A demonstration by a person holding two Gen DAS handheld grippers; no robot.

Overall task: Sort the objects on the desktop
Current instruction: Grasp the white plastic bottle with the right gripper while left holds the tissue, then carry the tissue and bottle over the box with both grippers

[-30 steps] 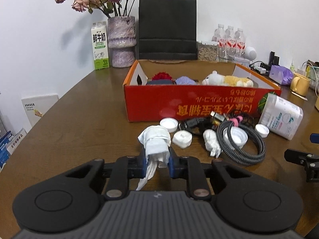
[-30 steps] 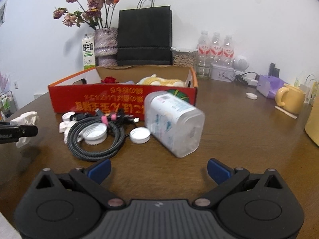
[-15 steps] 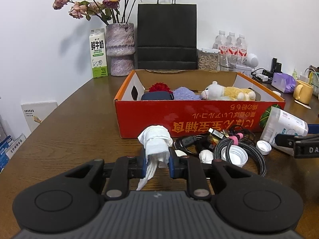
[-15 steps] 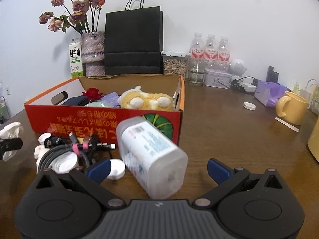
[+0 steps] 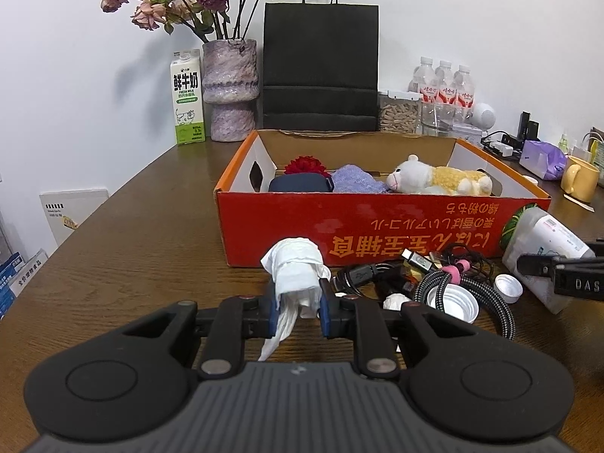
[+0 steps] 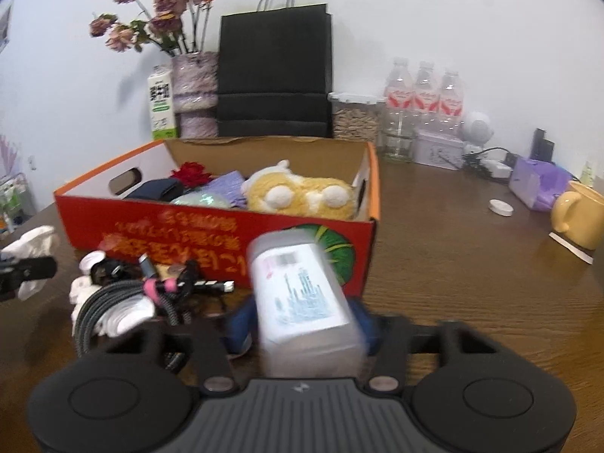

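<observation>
My left gripper [image 5: 298, 302] is shut on a crumpled white tissue [image 5: 296, 268], held just in front of the red cardboard box [image 5: 377, 226]. In the box lie a plush toy [image 5: 438, 181], a red flower, a dark pouch and a purple cloth. The right gripper [image 6: 302, 321] has its jaws closing on a white plastic container [image 6: 302, 294] that lies on its side by the box's right corner; the blue pads sit against both its sides. A coiled grey cable [image 5: 472, 302], black cords and white caps [image 5: 507, 287] lie between the two grippers.
Along the back wall stand a milk carton [image 5: 187, 98], a vase of dried roses [image 5: 230, 90], a black paper bag [image 5: 321, 68] and water bottles [image 5: 445, 83]. A yellow mug [image 6: 581, 219], a purple pack [image 6: 540, 185] and a white lid [image 6: 500, 207] sit at the right.
The right gripper moved forward over the white container and its wide-open jaws closed in around it. The left gripper, still holding the tissue, came closer to the box.
</observation>
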